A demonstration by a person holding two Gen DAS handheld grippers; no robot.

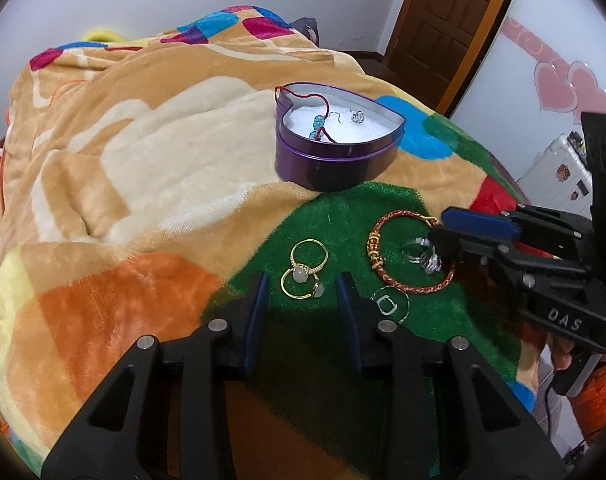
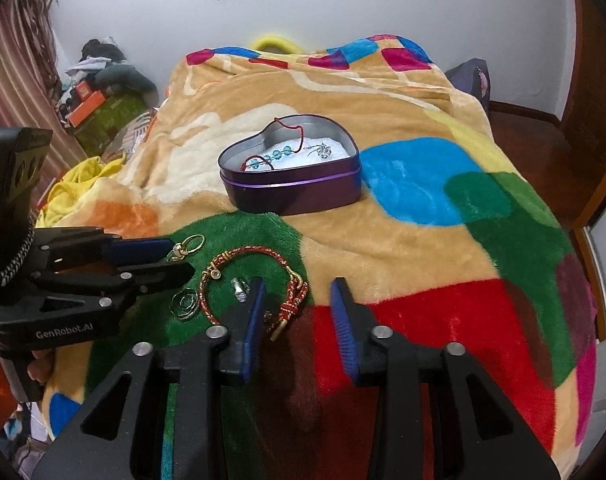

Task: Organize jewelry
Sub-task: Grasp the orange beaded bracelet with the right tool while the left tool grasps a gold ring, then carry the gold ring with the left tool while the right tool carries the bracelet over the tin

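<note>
A purple heart-shaped tin (image 1: 335, 164) (image 2: 299, 196) stands open on the blanket, holding a red cord bracelet with blue beads (image 1: 318, 122) (image 2: 277, 155) and a silver piece (image 1: 358, 117). On the green patch lie two gold rings (image 1: 305, 270) (image 2: 187, 246), a red braided bracelet (image 1: 407, 256) (image 2: 255, 284), a silver ring (image 1: 423, 254) (image 2: 239, 289) inside it, and a clear ring (image 1: 389, 304) (image 2: 186, 302). My left gripper (image 1: 303, 288) (image 2: 179, 256) is open over the gold rings. My right gripper (image 2: 297, 300) (image 1: 443, 226) is open, its left finger beside the silver ring.
The patchwork blanket (image 1: 143, 152) covers a bed that slopes away on all sides. A brown door (image 1: 455, 12) is at the back right. Clutter and boxes (image 2: 99, 108) are on the floor at the left of the bed.
</note>
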